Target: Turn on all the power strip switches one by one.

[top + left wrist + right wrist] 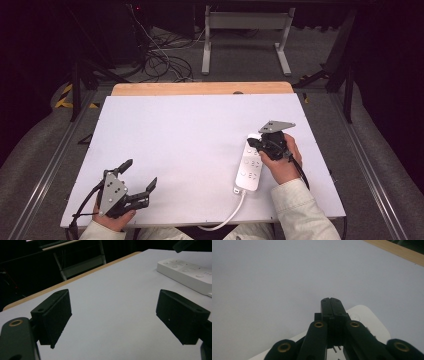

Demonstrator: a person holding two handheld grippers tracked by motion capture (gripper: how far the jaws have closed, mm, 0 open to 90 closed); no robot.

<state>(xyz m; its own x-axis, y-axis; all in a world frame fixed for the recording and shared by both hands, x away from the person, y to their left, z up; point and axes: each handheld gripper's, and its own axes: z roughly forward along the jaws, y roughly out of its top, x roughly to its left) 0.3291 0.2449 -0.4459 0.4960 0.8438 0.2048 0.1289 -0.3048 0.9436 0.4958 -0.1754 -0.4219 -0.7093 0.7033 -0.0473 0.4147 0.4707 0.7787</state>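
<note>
We see a white power strip (249, 162) lying on the white table (175, 145), on its right half and toward the near edge, its long side running away from the person and its white cord (227, 217) curling off the near end and over the table's front edge. The right gripper (254, 143) hovers over the far end of the strip, held in the person's right hand (281, 161), which sits just beside the strip's right side; its jaws are pressed flat together with nothing between them, as the right gripper view makes plain, where the two black jaws meet in a single seam above the strip's rounded white corner (372, 320). Whether the tips actually touch the strip we cannot tell. The left gripper (139, 175) rests well apart from all this, near the table's front left corner in the left hand (116, 217), its jaws spread wide and holding nothing (bare table surface lies between them in the left gripper view). From that view the strip (186, 273) appears off to the upper right, with its row of round buttons facing up. Beyond the table's far edge runs a wooden strip (202, 88), and farther off tangled cables (160, 60) lie on the floor beside a grey metal frame (245, 35).
</note>
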